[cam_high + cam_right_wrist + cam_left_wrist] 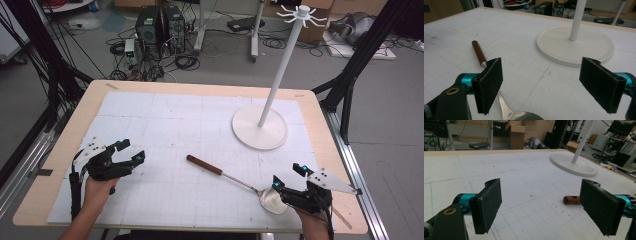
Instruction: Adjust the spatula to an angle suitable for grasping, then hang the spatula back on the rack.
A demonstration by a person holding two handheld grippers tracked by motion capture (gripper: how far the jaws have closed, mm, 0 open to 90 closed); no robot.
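Steel ladle [235,178] lying loose on the mat!
Resting bowl-first just beside the right gripper [288,176], jaws gaping wide, gripping nothing.

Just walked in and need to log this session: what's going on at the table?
A person holds a gripper in each hand over a white gridded mat. A ladle with a brown wooden handle lies flat on the mat. The right gripper sits by its bowl, the left gripper apart; both jaws open, holding nothing. A white hook stand waits behind.

Glossy metal ladle [235,178], wooden handle [204,164]
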